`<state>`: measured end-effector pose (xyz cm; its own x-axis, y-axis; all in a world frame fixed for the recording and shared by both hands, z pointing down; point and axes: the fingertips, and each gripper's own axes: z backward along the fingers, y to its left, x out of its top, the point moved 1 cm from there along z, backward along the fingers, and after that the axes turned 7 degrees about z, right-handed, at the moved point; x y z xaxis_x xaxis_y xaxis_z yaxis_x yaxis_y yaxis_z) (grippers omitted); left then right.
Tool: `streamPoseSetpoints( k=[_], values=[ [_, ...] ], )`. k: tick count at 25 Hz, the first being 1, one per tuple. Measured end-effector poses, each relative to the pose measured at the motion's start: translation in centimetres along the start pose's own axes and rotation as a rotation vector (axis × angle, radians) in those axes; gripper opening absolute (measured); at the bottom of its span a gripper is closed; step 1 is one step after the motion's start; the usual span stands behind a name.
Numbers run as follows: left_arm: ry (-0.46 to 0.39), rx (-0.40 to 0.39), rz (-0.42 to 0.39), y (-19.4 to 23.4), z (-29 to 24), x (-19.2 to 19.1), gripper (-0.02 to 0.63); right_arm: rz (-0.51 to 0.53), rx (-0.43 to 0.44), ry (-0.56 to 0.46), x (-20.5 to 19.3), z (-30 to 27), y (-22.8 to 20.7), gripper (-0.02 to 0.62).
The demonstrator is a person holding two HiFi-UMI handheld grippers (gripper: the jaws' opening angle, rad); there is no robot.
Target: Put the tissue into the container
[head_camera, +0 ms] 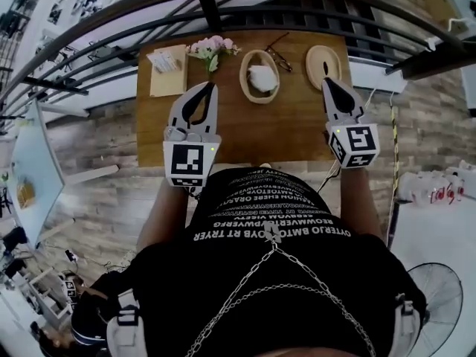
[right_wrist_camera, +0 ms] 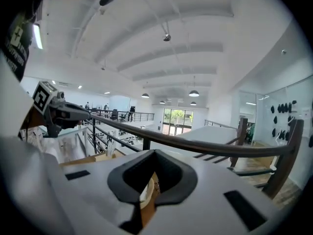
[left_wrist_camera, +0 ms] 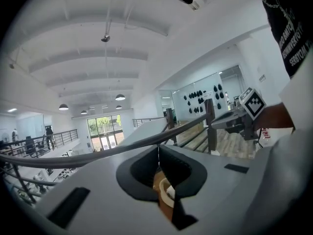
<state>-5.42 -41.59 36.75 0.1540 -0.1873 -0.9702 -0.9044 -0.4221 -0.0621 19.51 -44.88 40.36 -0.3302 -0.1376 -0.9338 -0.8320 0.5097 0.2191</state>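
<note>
Now, closest in, both tools hover over the near half of the wooden table (head_camera: pixel 282 134). The left gripper (head_camera: pixel 211 88) has its jaws pinched right together with nothing in them. The right gripper (head_camera: pixel 326 82) tells the same story, clamped tight and empty.

Further out, between the two, sits the oval container (head_camera: pixel 243 78). A white wad that looks like the tissue (head_camera: pixel 262 78) already rests in its middle. Toward the far-left corner lies a tan pad (head_camera: pixel 169 84) with something pale and crumpled on it, and I can't tell whether that's more tissue. Flowers (head_camera: pixel 213 48) stand at the far edge just past the left tips. Glasses (head_camera: pixel 279 53) and a shallow oval dish (head_camera: pixel 316 58) lie off to the right.

Risks, as I judge them: the wad is loose and light, so a passing jaw could flick it out. A jaw could also clip the rim and skid the container into the flowers. The tissue is a lump with no clear long axis or heading. The container's long axis runs from near edge to far edge.
</note>
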Motion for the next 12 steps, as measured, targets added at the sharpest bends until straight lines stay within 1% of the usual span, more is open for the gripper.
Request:
streamPoseSetpoints(
  k=[5,9,12],
  values=[
    [-0.007,-0.015,-0.011,-2.2,1.1,0.6,0.029,-0.008,-0.008,-0.041,1.7,3.4,-0.5,0.014],
    [0.002,-0.026,-0.015,-2.8,1.8,0.7,0.029,-0.012,-0.006,-0.042,1.8,3.8,0.0,0.014],
    [0.01,-0.037,-0.021,-3.1,1.6,0.6,0.029,-0.019,-0.008,-0.025,1.1,3.7,0.0,0.014]
  ],
)
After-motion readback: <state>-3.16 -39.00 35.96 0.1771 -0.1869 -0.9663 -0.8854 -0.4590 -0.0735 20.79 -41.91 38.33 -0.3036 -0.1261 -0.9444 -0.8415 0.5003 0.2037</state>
